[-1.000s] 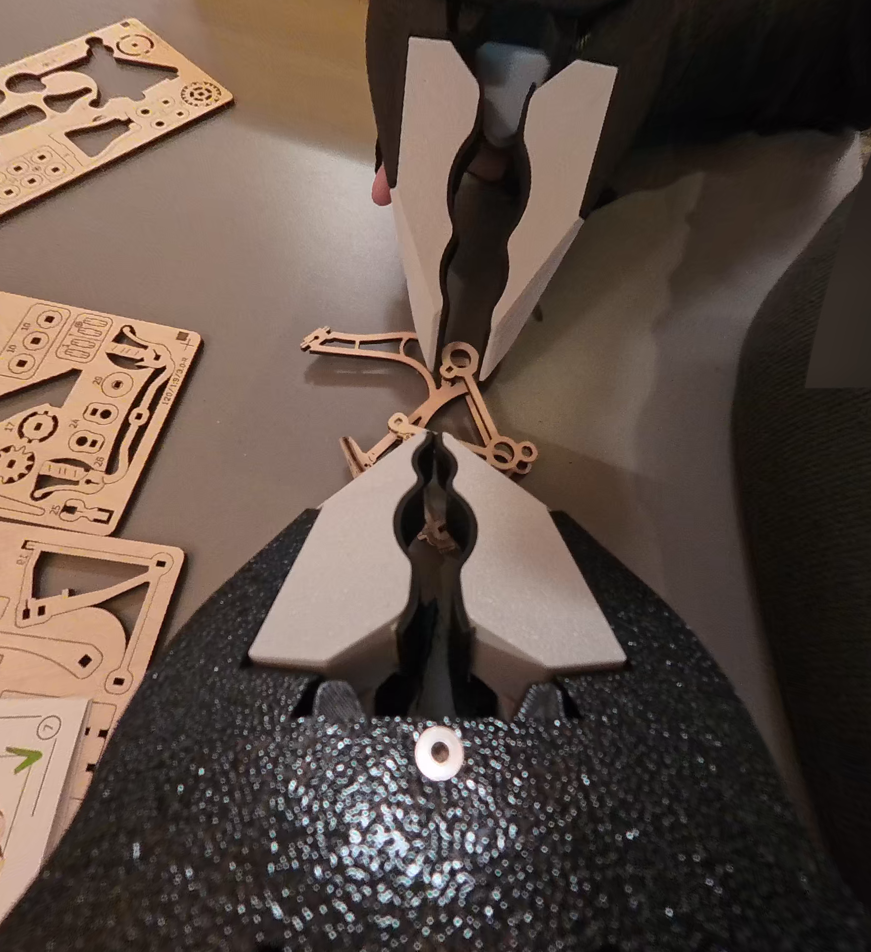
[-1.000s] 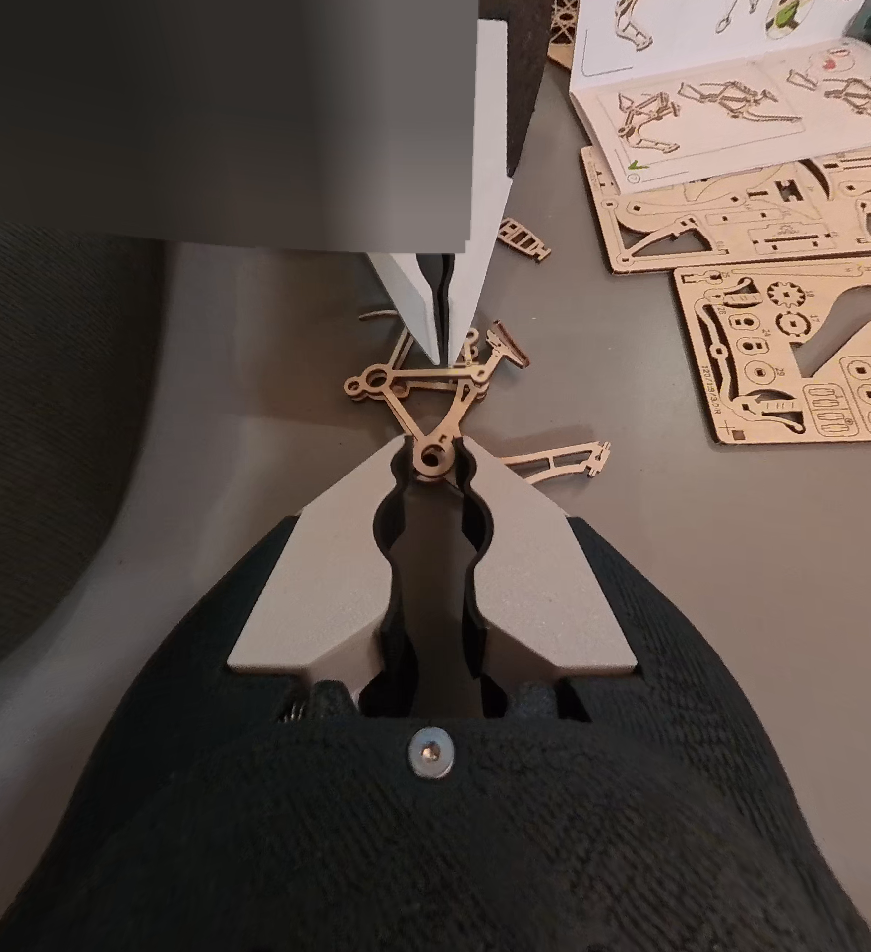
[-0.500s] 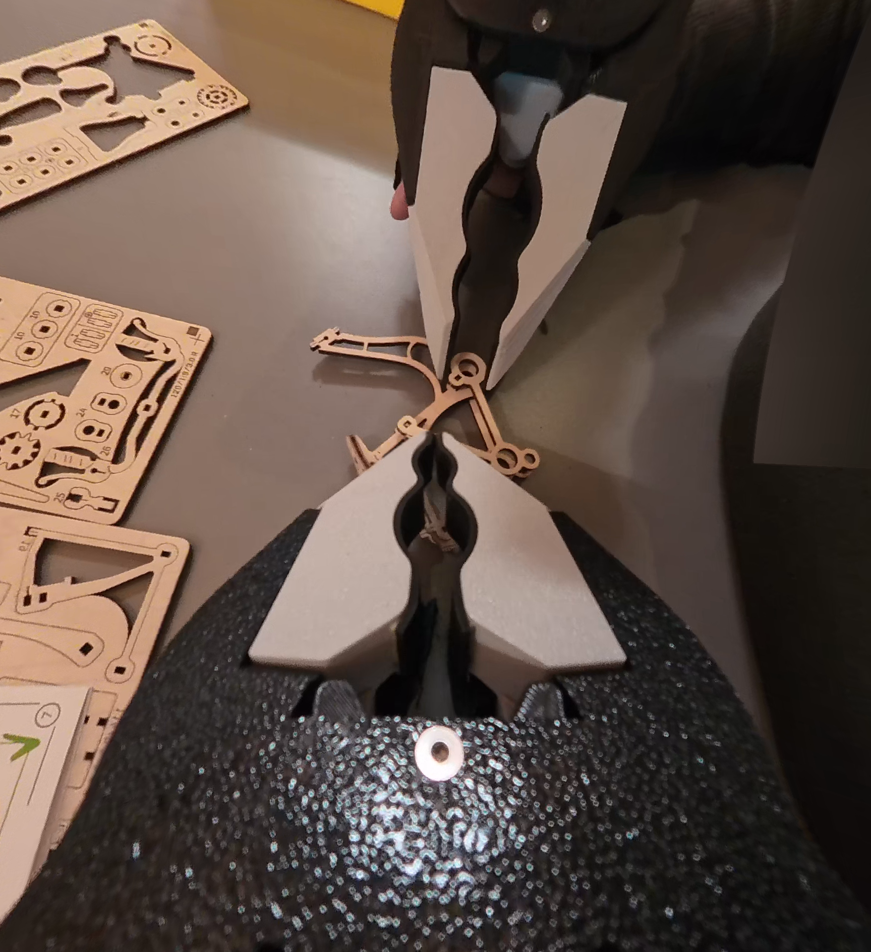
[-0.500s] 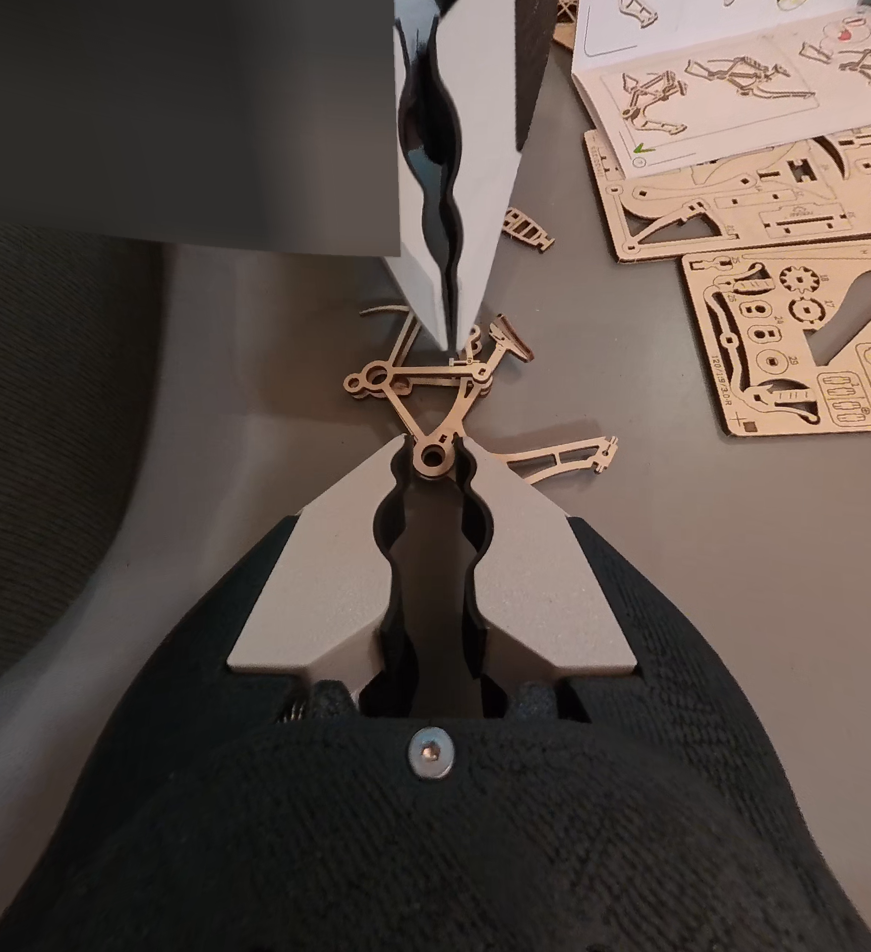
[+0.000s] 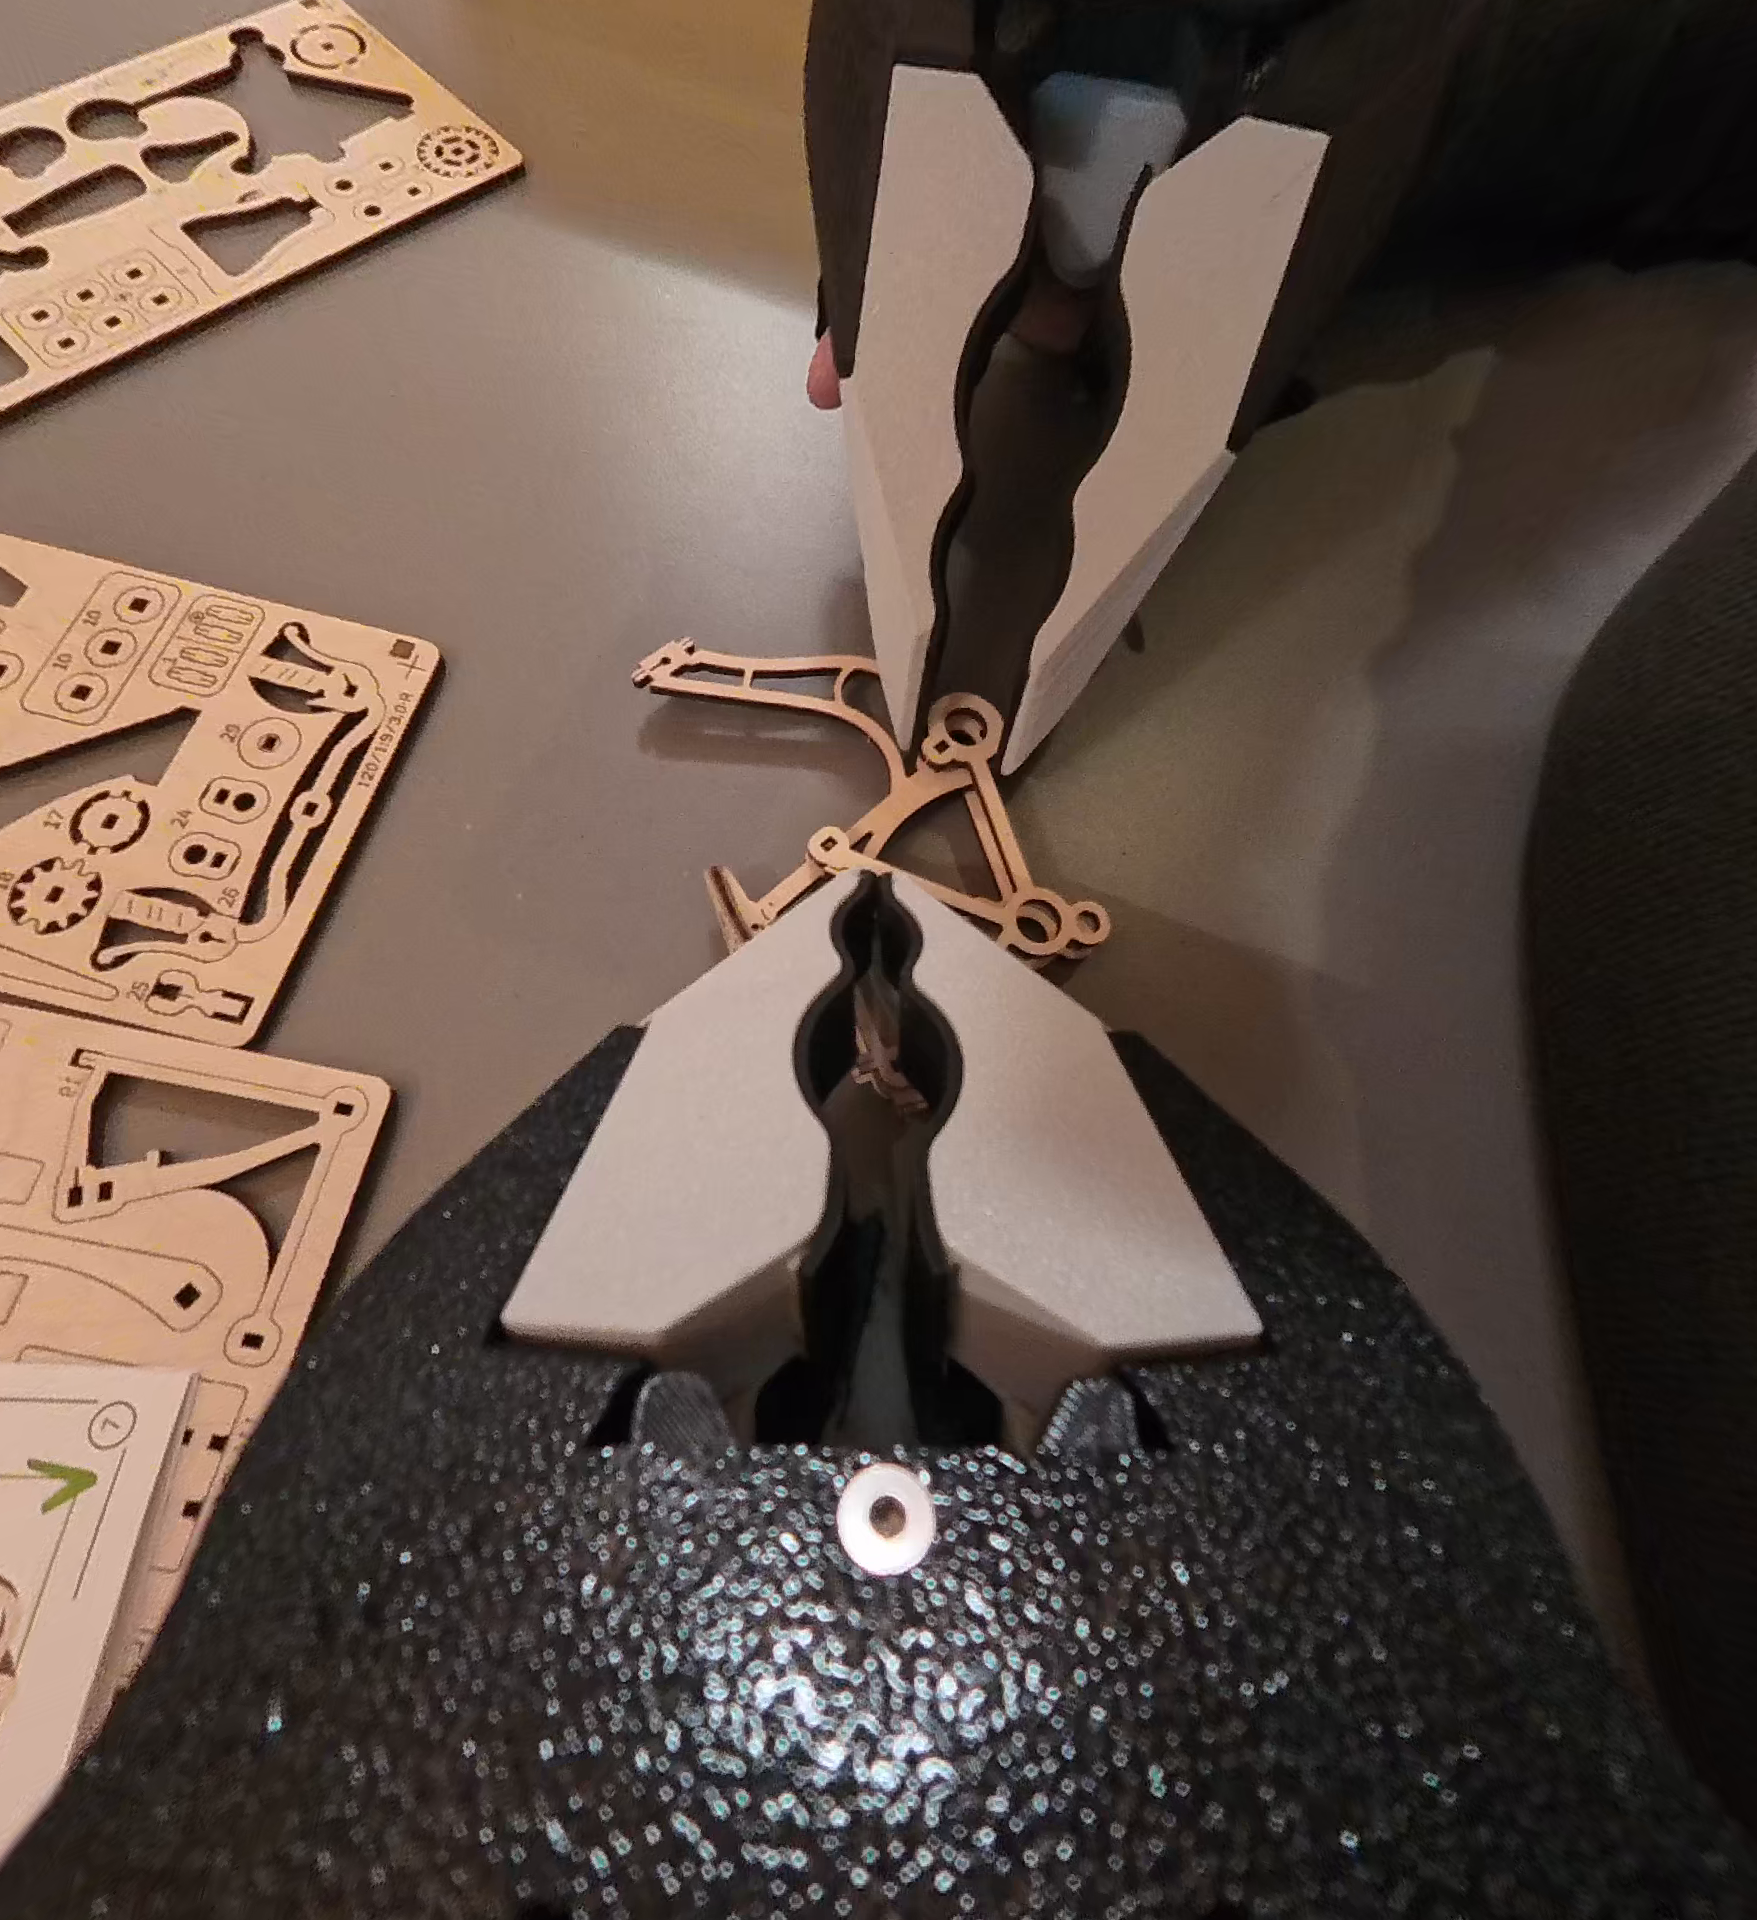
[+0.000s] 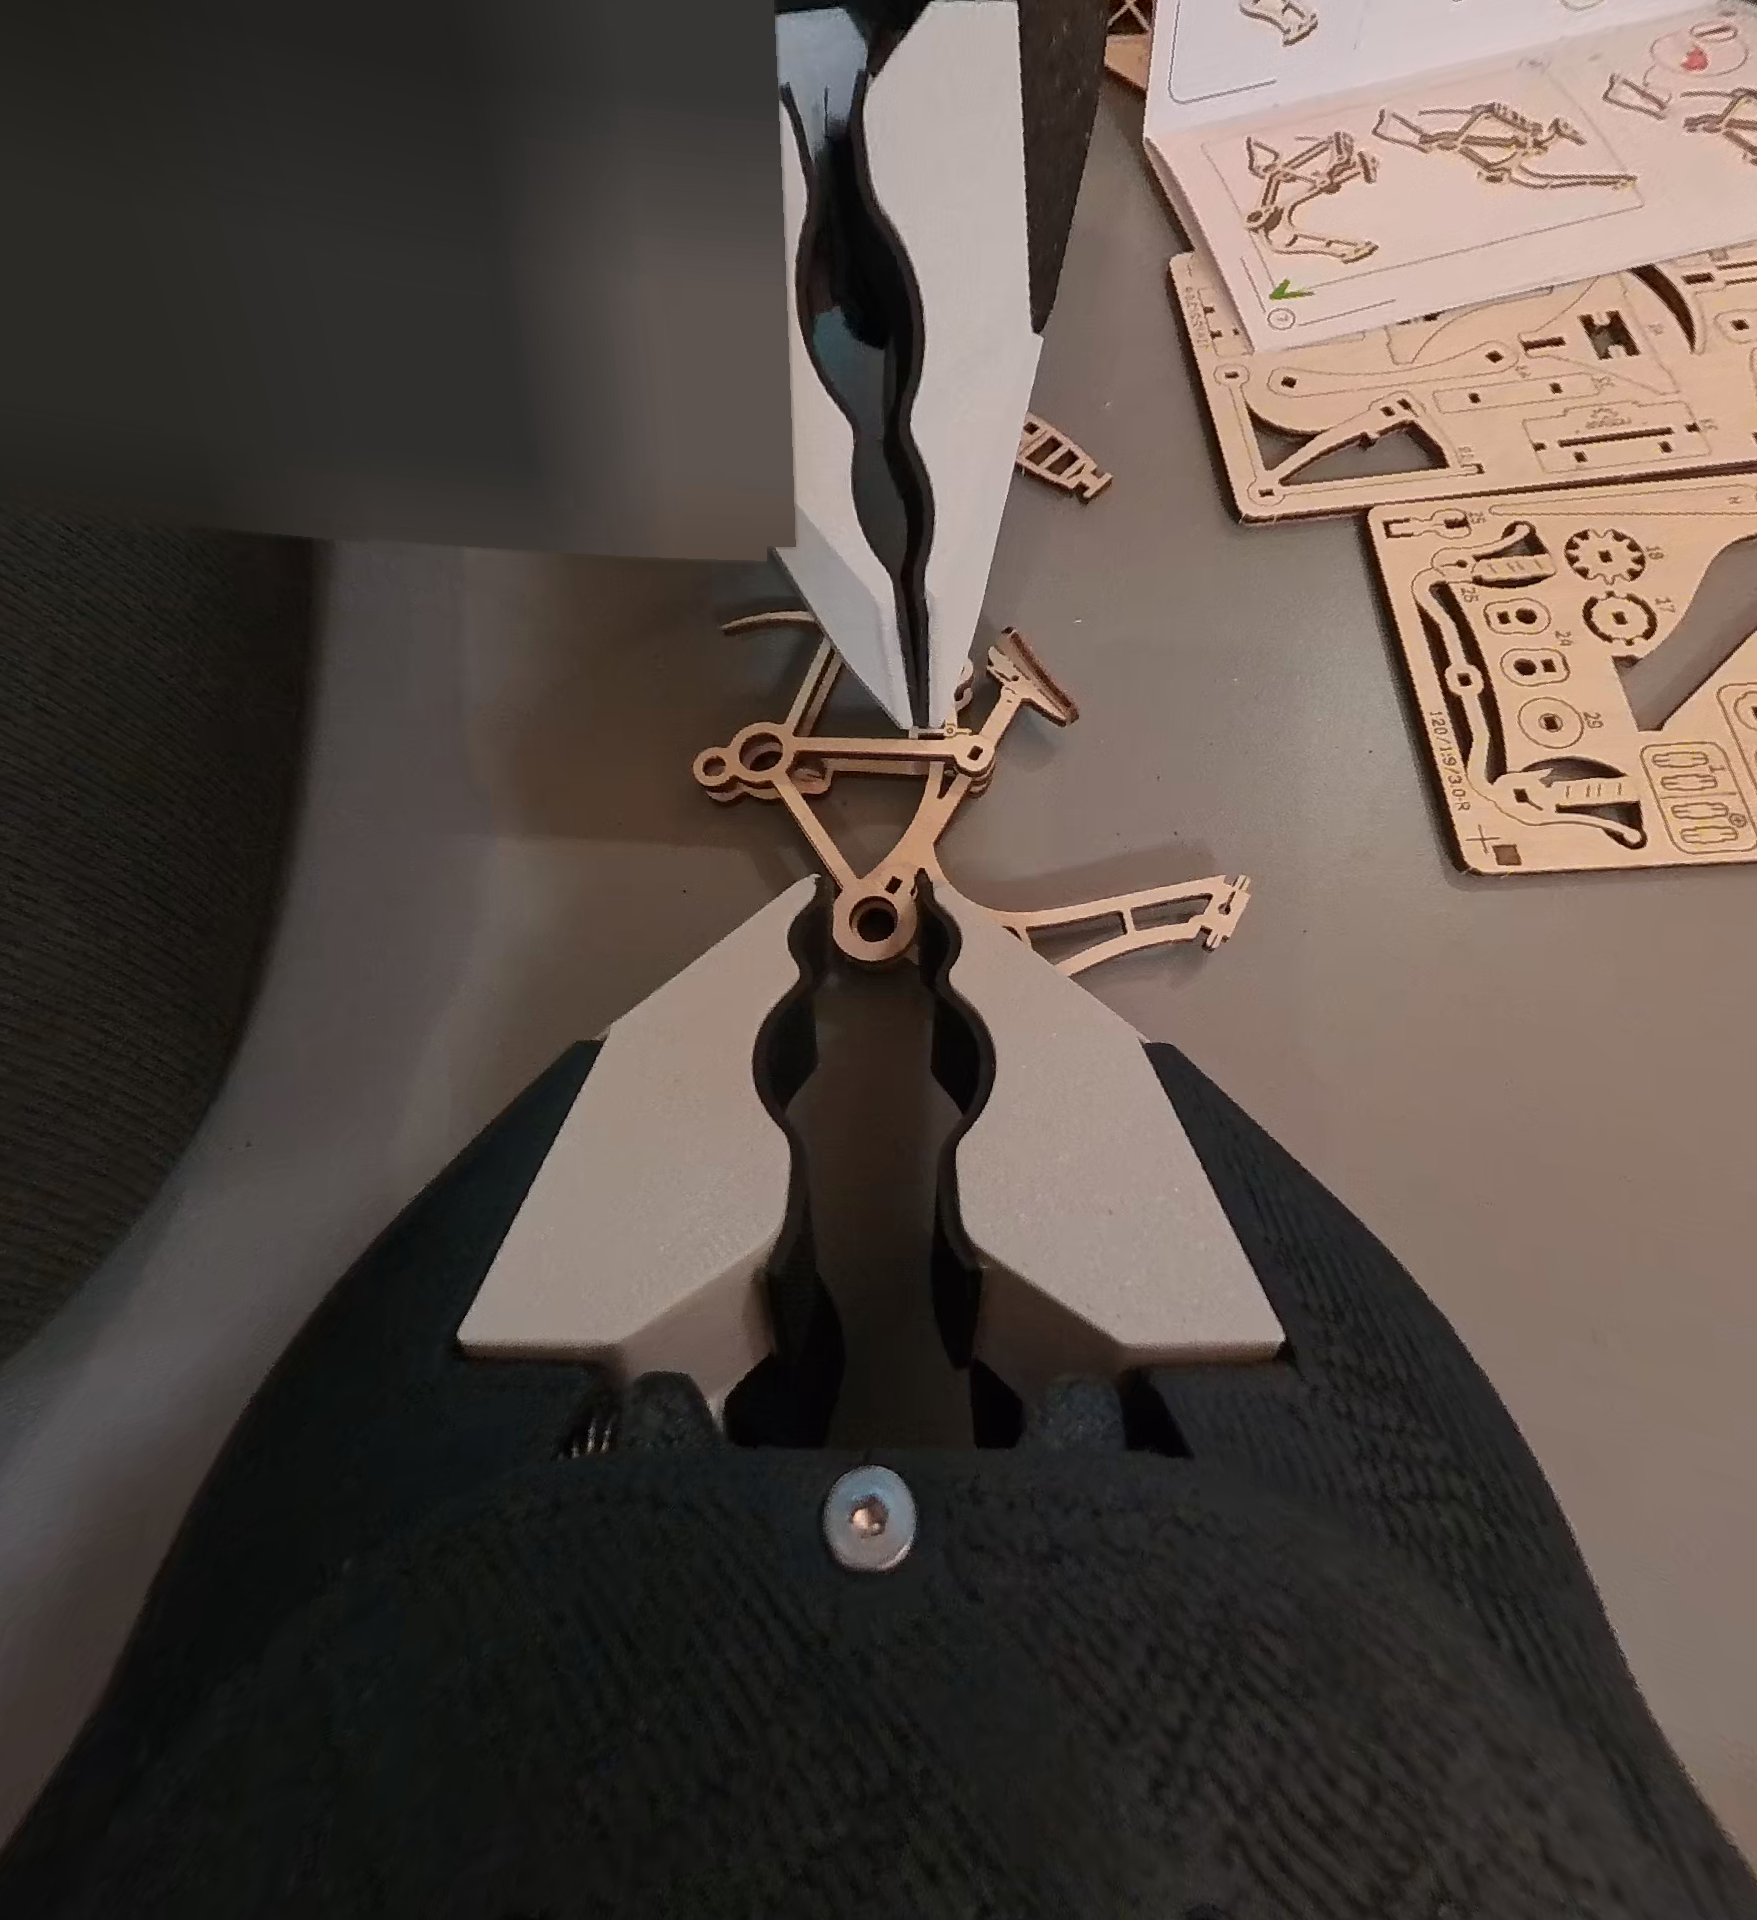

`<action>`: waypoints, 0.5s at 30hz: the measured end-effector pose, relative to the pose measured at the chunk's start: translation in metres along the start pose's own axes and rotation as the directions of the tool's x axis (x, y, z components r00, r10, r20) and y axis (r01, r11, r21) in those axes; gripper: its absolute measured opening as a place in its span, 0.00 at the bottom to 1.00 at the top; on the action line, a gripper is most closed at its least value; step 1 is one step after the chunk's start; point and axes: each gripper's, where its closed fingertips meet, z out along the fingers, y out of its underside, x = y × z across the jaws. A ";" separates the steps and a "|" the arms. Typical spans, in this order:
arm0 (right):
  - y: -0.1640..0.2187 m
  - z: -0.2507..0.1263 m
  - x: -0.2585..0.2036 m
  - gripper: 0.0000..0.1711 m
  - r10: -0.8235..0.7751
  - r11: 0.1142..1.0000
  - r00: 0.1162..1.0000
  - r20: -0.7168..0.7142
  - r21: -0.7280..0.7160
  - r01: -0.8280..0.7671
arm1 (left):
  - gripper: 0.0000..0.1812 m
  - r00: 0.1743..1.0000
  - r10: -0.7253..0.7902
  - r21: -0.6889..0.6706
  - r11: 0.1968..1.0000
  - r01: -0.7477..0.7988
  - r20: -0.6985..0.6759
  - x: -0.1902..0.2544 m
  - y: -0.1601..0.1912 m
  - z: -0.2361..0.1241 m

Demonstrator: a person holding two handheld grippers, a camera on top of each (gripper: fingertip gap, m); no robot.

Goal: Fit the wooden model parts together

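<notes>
Right wrist view: right gripper (image 6: pixel 869 902) pinching ring end of wooden frame part (image 6: pixel 858 805), flat on grey table (image 6: pixel 1321 1195). Left gripper (image 6: pixel 918 717) comes from opposite side, tips pressed together on frame's far bar. Left wrist view: small wooden piece (image 5: pixel 882 1060) sits between left fingers. Curved arm part (image 6: pixel 1128 920) just beside. Cut-out sheets (image 6: pixel 1622 686) + instruction booklet (image 6: pixel 1476 156) well apart.
</notes>
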 end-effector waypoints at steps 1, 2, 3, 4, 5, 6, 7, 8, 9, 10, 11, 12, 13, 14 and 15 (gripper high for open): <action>0.000 0.000 0.000 0.09 -0.001 1.000 1.000 0.000 0.001 0.001 | 0.00 1.000 -0.006 -0.001 1.000 0.006 0.000 0.000 0.000 0.000; 0.000 0.000 0.000 0.09 0.000 1.000 1.000 0.001 0.002 0.000 | 0.00 1.000 -0.015 -0.002 1.000 0.015 -0.002 0.000 0.000 0.000; 0.000 0.000 0.000 0.09 0.002 1.000 1.000 0.002 0.004 -0.002 | 0.00 1.000 -0.022 -0.003 1.000 0.022 -0.004 0.000 0.001 0.000; 0.000 0.000 0.000 0.09 0.004 1.000 1.000 0.003 0.006 -0.004 | 0.00 1.000 -0.030 -0.005 1.000 0.030 -0.004 0.000 0.001 0.000; 0.000 0.001 0.000 0.09 0.004 1.000 1.000 0.004 0.008 -0.004 | 0.00 0.999 -0.036 -0.009 0.999 0.036 -0.002 -0.001 0.001 -0.001; 0.000 0.001 0.000 0.09 0.004 1.000 1.000 0.005 0.008 -0.004 | 0.00 0.999 -0.037 -0.012 0.999 0.037 0.001 0.000 0.001 -0.001; 0.000 0.001 0.000 0.09 0.003 1.000 1.000 0.005 0.009 -0.003 | 0.00 0.999 -0.036 -0.016 0.999 0.036 0.004 0.000 0.002 -0.001; 0.000 0.001 0.000 0.09 0.005 1.000 1.000 0.006 0.010 -0.005 | 0.00 0.999 -0.034 -0.017 0.999 0.034 0.006 0.000 0.002 -0.001; 0.000 0.001 0.000 0.09 0.006 1.000 1.000 0.007 0.010 -0.006 | 0.00 0.999 -0.033 -0.017 0.999 0.033 0.007 0.000 0.002 -0.001; 0.000 0.001 0.000 0.09 0.007 1.000 1.000 0.007 0.010 -0.007 | 0.00 0.999 -0.032 -0.017 0.999 0.032 0.007 -0.001 0.002 -0.001; 0.000 0.001 0.000 0.09 0.008 1.000 1.000 0.007 0.009 -0.008 | 0.00 0.999 -0.034 -0.016 0.999 0.034 0.005 -0.001 0.002 -0.001; 0.000 0.001 0.000 0.09 0.009 1.000 1.000 0.007 0.008 -0.009 | 0.00 0.999 -0.040 -0.014 0.999 0.040 0.003 -0.001 0.001 0.000; 0.000 0.001 0.000 0.09 0.009 1.000 1.000 0.007 0.007 -0.009 | 0.00 0.999 -0.044 -0.012 0.999 0.044 0.000 -0.001 0.001 0.000; 0.000 0.001 0.000 0.09 0.009 1.000 1.000 0.006 0.005 -0.009 | 0.00 0.999 -0.047 -0.009 0.999 0.047 -0.001 -0.001 0.001 0.000; 0.000 0.001 0.000 0.09 0.008 1.000 1.000 0.006 0.004 -0.008 | 0.00 0.999 -0.050 -0.008 0.999 0.050 -0.002 -0.001 0.001 0.000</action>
